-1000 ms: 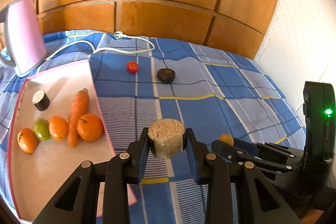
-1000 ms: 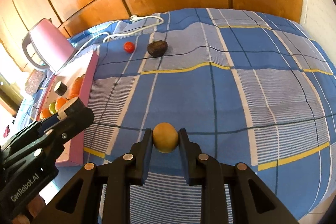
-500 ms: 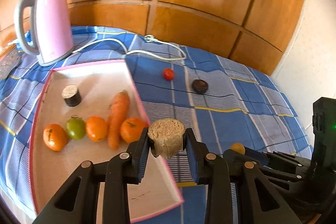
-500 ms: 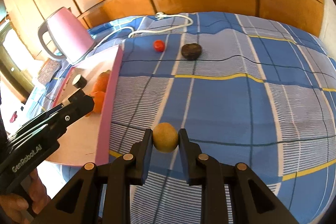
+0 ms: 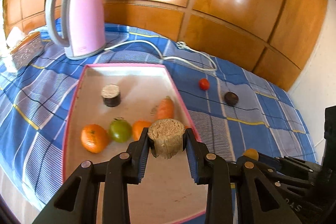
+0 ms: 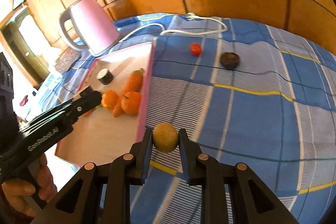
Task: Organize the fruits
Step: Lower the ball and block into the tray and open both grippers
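Tan cut chunk (image 5: 166, 141) between left hand-held gripper (image 5: 167, 143) pads, above tray (image 5: 73, 102)

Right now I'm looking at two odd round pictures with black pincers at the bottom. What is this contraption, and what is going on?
There is no robot here: a person holds a black two-finger gripper in each hand, and a wide-angle camera on each one looks forward along its fingers. One picture comes from the left gripper, the other from the right gripper; part of a hand shows in the right view.

The left gripper is shut on a pale brown cut piece. The right gripper is shut on a small yellow-brown round fruit.

Below lies a blue checked cloth. On it stands a pink tray holding oranges, a green fruit, a carrot and a dark stub. A small red fruit and a dark round fruit lie loose on the cloth. A pink kettle stands behind.
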Tool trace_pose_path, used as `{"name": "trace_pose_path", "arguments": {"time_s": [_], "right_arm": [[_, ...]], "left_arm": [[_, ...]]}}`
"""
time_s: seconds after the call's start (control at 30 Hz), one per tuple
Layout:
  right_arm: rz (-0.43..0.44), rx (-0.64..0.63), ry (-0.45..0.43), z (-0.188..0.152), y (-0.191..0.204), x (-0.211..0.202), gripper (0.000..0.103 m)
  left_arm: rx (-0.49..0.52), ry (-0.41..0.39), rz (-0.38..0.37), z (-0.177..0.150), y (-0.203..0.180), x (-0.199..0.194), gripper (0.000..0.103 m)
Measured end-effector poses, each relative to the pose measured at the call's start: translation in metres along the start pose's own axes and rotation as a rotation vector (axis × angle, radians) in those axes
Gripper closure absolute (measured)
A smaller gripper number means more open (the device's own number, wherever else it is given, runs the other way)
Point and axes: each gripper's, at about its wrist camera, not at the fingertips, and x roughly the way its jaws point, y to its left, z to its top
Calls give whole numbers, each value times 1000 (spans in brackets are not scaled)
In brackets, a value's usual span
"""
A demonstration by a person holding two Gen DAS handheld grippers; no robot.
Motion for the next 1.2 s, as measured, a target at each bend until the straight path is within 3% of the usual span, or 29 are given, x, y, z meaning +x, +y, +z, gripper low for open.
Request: {"name": "trace_pose_path", "arguments": {"time_s": [0.53, 0.8, 1.2], "right_arm": [[102, -174, 48, 20, 76, 37, 78], [115, -120, 62, 25, 74, 49, 72], [100, -33, 38, 18, 56, 39, 72]], "left_arm": [[-136, -17, 65, 10, 70, -10, 70], [-139, 28, 23, -1, 66, -2, 70], [-119, 22, 40, -2, 57, -6, 70]]}}
